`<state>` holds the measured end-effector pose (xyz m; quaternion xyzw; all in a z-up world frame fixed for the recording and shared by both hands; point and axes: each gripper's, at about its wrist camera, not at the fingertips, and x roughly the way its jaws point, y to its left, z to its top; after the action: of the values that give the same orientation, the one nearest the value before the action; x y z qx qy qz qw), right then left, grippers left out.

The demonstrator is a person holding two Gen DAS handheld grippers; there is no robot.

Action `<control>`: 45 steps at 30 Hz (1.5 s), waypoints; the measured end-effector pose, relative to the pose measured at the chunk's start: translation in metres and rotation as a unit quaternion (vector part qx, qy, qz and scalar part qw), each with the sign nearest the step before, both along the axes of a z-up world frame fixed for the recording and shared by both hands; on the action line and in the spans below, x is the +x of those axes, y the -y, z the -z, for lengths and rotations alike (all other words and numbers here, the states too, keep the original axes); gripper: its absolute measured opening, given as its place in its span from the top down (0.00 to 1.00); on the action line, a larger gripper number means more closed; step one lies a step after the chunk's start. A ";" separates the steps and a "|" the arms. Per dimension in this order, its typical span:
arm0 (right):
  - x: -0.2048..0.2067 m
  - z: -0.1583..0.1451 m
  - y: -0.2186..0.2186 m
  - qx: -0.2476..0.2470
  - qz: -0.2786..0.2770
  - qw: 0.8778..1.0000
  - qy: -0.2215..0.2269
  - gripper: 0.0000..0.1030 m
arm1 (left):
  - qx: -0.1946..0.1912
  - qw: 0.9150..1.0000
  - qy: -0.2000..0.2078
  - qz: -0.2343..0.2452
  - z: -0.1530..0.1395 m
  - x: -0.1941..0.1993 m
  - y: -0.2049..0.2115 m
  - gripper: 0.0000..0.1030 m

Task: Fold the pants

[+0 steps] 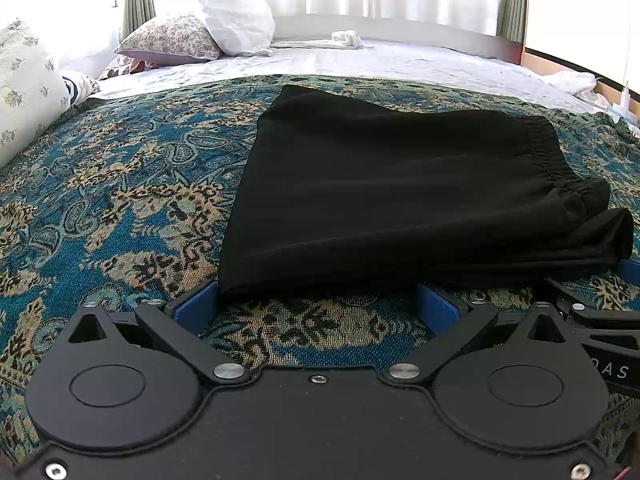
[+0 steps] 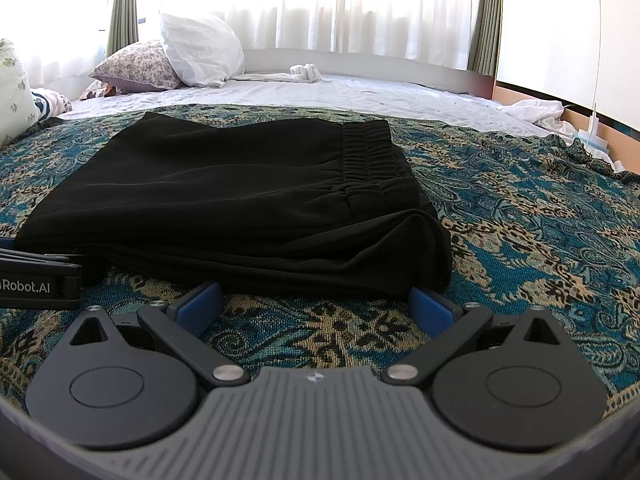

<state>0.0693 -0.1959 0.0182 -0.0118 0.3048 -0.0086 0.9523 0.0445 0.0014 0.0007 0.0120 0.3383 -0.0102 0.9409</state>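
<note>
Left gripper (image 1: 316,300): jaws spread wide, nothing held between them. The blue pads (image 1: 198,306) are set at the near hem of the pants (image 1: 400,200), touching or just short of the cloth; which cannot be told. Bare blanket (image 1: 120,200) is seen in the gap between the fingers.

Right gripper (image 2: 316,300): jaws likewise wide, nothing gripped. Its blue pads (image 2: 202,304) are placed at the near edge of the pants (image 2: 240,192). From the left wrist view, the right gripper is seen at 3 o'clock; from the right wrist view, the left gripper is seen at 9 o'clock.

The pants are folded into a flat black stack at 12 o'clock of both grippers, laid on the patterned blanket. The elastic waistband (image 2: 368,152) is turned to the right side of the stack.

Beyond, at 11 o'clock, pillows (image 2: 200,48) are propped on a white sheet (image 2: 360,96).
</note>
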 end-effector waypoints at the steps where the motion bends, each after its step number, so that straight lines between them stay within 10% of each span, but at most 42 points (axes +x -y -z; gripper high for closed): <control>1: 0.000 0.000 0.000 0.000 0.000 1.000 0.000 0.00 | 0.000 1.000 0.000 0.000 0.000 0.000 0.000 0.00; 45: 0.000 0.001 0.001 -0.001 0.000 1.000 0.001 0.00 | 0.000 1.000 0.003 0.001 -0.001 -0.001 0.001 0.00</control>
<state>0.0697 -0.1967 0.0174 -0.0124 0.3034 -0.0089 0.9527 0.0436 0.0003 0.0017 0.0121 0.3357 -0.0114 0.9418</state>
